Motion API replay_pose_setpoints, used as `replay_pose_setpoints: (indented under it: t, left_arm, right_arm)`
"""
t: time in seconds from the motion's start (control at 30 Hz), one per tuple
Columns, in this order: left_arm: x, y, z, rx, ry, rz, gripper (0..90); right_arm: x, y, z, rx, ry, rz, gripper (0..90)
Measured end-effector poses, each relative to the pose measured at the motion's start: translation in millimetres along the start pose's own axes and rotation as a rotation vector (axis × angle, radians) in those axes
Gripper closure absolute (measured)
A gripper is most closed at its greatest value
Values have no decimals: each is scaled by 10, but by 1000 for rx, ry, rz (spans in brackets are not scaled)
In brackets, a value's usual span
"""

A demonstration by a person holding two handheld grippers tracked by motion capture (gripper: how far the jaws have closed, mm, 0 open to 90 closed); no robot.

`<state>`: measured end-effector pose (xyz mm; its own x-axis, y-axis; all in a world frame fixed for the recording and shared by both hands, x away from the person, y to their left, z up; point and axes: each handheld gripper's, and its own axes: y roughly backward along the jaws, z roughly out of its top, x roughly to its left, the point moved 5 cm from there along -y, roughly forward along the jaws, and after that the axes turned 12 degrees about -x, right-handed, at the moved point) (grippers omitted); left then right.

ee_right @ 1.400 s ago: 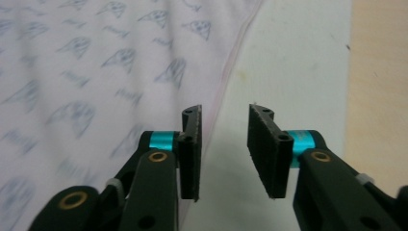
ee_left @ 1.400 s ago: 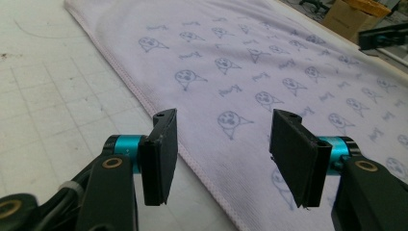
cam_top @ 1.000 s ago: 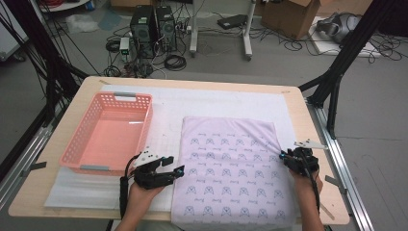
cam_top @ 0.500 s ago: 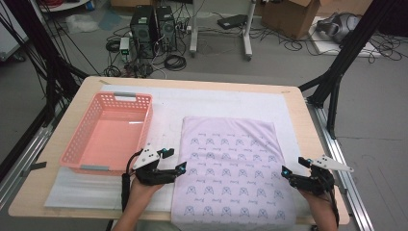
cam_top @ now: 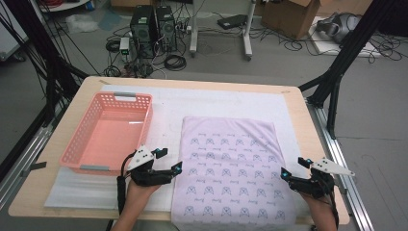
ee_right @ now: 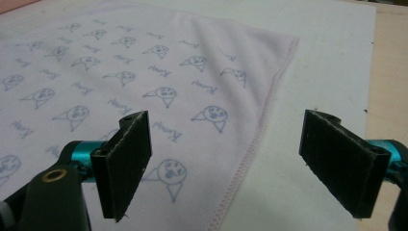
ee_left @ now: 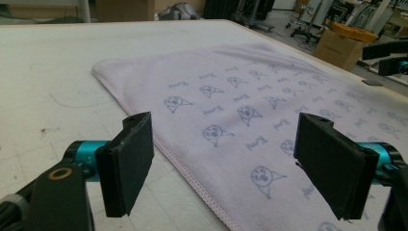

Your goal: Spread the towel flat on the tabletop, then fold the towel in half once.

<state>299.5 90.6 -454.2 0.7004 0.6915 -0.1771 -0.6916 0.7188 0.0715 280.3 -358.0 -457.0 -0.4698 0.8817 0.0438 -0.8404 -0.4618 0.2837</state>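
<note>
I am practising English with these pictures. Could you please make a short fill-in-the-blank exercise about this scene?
1. The cloth is printed with small ____.
2. The basket has the colour ____.
3. The basket lies to the ____ of the cloth in the high view.
4. Both the left hand-held gripper and the right hand-held gripper have ____ jaws.

Missing words: faces; pink; left; open

Right gripper drawn off the cloth toward the table's right edge — jaws just been opening, now wide, nothing between them. Left gripper spread wider too (hem of the cloth lying under the gap, unpinched) — otherwise unmoved.
</note>
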Motion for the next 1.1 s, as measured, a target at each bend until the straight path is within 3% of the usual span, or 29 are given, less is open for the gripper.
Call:
replay_pose_setpoints:
  t: [0.43, 0.7, 1.1]
  left_arm:
    - [22, -45, -21, 19, 58, -24, 227]
    - [27, -150, -24, 53, 62, -33, 228]
    - [266, -529, 98, 83, 101, 48, 258]
  right_arm:
    - [-18, -16, -13, 18, -22, 0, 172]
    - [-22, -123, -11, 34, -37, 21, 172]
    - [-121, -508, 110, 104, -64, 14, 172]
